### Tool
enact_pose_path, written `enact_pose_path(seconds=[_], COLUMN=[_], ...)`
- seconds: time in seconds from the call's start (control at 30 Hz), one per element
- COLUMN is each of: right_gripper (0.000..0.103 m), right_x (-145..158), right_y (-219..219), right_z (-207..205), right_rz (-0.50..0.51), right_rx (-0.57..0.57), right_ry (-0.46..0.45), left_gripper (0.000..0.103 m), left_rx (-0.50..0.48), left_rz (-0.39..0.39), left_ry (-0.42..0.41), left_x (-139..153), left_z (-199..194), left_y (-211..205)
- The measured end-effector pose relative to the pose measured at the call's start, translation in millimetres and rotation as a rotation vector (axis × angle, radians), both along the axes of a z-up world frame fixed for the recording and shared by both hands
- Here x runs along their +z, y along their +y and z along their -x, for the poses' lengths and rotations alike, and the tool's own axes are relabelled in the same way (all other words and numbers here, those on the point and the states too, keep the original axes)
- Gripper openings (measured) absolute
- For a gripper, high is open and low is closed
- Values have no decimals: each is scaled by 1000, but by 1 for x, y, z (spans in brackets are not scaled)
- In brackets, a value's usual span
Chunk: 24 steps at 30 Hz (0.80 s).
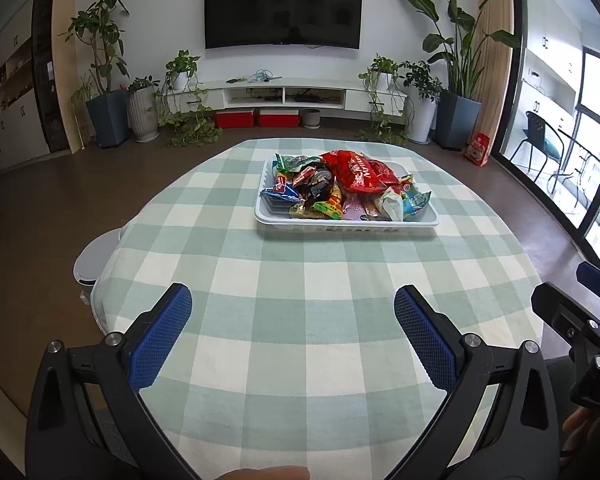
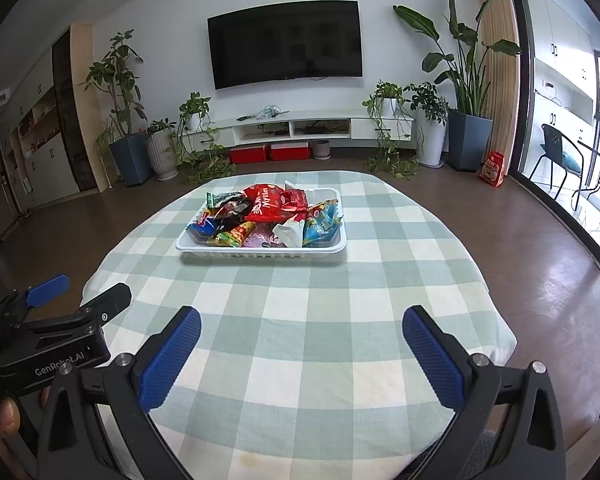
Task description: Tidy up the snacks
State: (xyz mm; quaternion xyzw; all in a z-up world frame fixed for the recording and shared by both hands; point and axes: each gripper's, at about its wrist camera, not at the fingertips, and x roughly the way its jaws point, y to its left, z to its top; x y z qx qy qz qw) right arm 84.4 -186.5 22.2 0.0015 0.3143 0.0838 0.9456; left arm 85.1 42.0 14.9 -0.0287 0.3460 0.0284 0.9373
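Note:
A white tray [image 1: 346, 227] stands on the far middle of the checked tablecloth [image 1: 300, 320]. It holds a heap of several snack packets, with a big red bag [image 1: 356, 174] on top. The tray also shows in the right wrist view [image 2: 260, 254], with the same red bag [image 2: 268, 204] on its pile. My left gripper [image 1: 293, 304] is open and empty, over the near part of the table. My right gripper [image 2: 301, 326] is open and empty, likewise well short of the tray. The two grippers are side by side.
The table's near and side edges drop to a dark floor [image 1: 40, 240]. A white stool [image 1: 94, 256] stands by the table's left edge. Plants, a low TV cabinet [image 1: 284, 96] and red boxes line the far wall. A glass door [image 1: 572, 120] is on the right.

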Motion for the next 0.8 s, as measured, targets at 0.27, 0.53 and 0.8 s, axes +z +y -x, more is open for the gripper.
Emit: enact_pose_path(seconds=[0.27, 0.53, 0.8], right_gripper=[103, 103, 103], right_x=[-6, -6, -6], right_y=[0, 0, 1], right_z=[0, 0, 0], right_rz=[12, 13, 15], right_rx=[-10, -10, -10], right_ry=[27, 30, 31], left_gripper=[103, 103, 103], left_rx=[1, 3, 2], left_rz=[3, 4, 2], left_ry=[7, 9, 12], left_x=[-2, -6, -7], left_z=[-1, 0, -1], left_y=[1, 2, 2])
